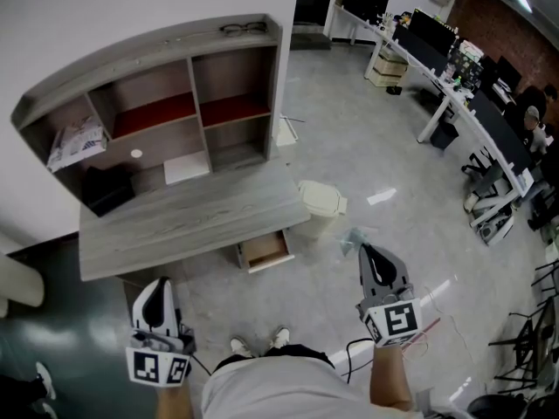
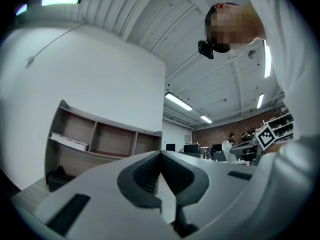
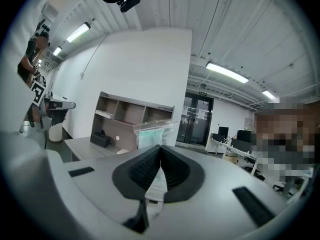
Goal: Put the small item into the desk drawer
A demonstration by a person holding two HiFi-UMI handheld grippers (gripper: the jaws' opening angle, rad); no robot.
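Right tool [image 1: 367, 253] clamped on a clear packet [image 3: 150, 132] — drawer [image 1: 265, 251] stands open.
Left tool [image 1: 157, 293] shut on nothing; open floor [image 1: 325, 256] lies between packet and drawer, under the worktop's [image 1: 192, 216] front edge.

Clear plastic packet [image 3: 152, 129] with pale green contents, pinched upright in the closed right gripper [image 1: 365, 251]; small light-wood drawer [image 1: 265, 251] pulled open beneath the grey desk [image 1: 175, 225].

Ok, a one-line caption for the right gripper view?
Right gripper shut on a clear plastic packet, facing the grey desk and shelves.
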